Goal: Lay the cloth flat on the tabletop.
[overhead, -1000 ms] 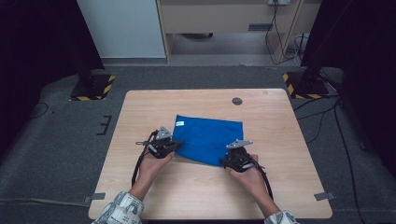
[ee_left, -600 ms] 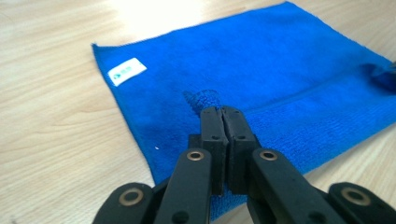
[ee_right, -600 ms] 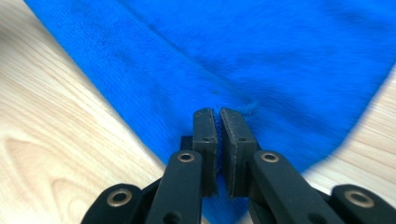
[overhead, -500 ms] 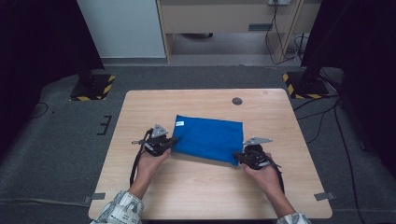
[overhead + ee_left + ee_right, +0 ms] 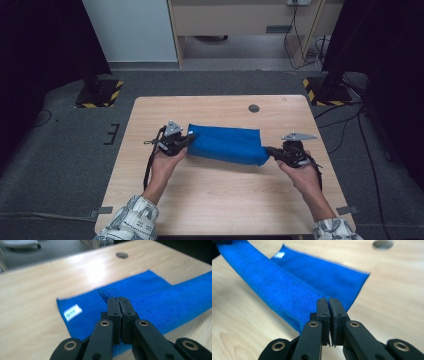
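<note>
A blue cloth point(image 5: 227, 144) lies stretched across the middle of the wooden table point(image 5: 220, 207), its near edge lifted between my two grippers. My left gripper point(image 5: 188, 140) is shut on the cloth's left near corner; the left gripper view has the jaws closed on a bunched bit of the cloth point(image 5: 155, 302), with a white label point(image 5: 72, 312) beside them. My right gripper point(image 5: 270, 151) is shut on the right near corner; the cloth point(image 5: 279, 290) runs taut away from its closed jaws, and its far part lies flat on the table.
A round dark cable hole point(image 5: 254, 108) sits in the table behind the cloth. The person's forearms come in from the table's near edge. Black stands with striped feet point(image 5: 100, 92) rise off both far corners, on grey carpet.
Both grippers have moved apart, the right one far to the right. The cloth's near edge has been lifted and pulled taut, so the cloth now looks long and narrow.
</note>
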Demonstrator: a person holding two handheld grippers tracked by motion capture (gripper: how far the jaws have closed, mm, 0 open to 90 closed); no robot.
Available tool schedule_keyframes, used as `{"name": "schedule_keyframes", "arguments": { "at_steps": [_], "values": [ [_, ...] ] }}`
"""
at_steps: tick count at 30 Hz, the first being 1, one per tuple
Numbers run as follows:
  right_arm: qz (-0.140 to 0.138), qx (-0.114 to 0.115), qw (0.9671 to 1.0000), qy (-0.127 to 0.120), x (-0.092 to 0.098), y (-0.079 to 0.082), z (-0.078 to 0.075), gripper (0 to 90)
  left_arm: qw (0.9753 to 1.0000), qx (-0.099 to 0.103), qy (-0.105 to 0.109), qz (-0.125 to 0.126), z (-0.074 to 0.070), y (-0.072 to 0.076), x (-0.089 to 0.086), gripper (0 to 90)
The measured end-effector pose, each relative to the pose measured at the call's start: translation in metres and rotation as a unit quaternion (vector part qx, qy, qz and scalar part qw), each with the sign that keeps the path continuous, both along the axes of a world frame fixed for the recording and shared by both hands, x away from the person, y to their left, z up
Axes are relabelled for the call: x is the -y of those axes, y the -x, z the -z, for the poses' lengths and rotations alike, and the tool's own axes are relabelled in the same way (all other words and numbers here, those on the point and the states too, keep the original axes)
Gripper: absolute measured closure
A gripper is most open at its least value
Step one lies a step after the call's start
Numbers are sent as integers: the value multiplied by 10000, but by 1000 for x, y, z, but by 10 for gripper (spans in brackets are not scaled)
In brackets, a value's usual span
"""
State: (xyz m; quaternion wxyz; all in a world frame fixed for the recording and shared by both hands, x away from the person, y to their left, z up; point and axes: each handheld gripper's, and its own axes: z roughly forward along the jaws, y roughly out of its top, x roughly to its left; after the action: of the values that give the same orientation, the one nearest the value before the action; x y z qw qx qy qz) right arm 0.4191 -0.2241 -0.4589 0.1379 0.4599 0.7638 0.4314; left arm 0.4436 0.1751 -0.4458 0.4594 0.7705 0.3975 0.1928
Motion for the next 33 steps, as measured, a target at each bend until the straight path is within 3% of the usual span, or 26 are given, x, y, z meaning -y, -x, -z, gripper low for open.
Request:
{"name": "schedule_keyframes", "arguments": {
  "at_steps": [8, 11, 13, 17, 23, 28, 31, 33],
  "values": [
    [72, 708, 9973, 162, 5, -17, -40, 866, 9996, 164, -36, 232, -23, 17, 4, 881],
    [5, 708, 9974, 96, 1, -15, -44, 866, 9992, 144, -159, 336, -20, 26, 4, 880],
    [-163, 643, 9977, 161, -2, -7, -38, 866, 9990, 88, -249, 374, -12, 33, -1, 878],
    [-460, 382, 9979, 243, -6, 16, -14, 865, 9990, 11, -138, 414, 7, 52, -13, 863],
    [-741, 129, 9967, 304, -10, 46, 16, 866, 9979, -187, -302, 547, 35, 80, -20, 848],
    [-859, 45, 9957, 339, -14, 57, 25, 867, 9955, -467, -461, 680, 49, 94, -20, 839],
    [-896, 26, 9950, 441, -14, 60, 28, 866, 9946, -545, -435, 769, 53, 101, -18, 832],
    [-849, 26, 9952, 494, -10, 60, 29, 867, 9936, -549, -525, 838, 56, 103, -15, 825]
  ]
}}
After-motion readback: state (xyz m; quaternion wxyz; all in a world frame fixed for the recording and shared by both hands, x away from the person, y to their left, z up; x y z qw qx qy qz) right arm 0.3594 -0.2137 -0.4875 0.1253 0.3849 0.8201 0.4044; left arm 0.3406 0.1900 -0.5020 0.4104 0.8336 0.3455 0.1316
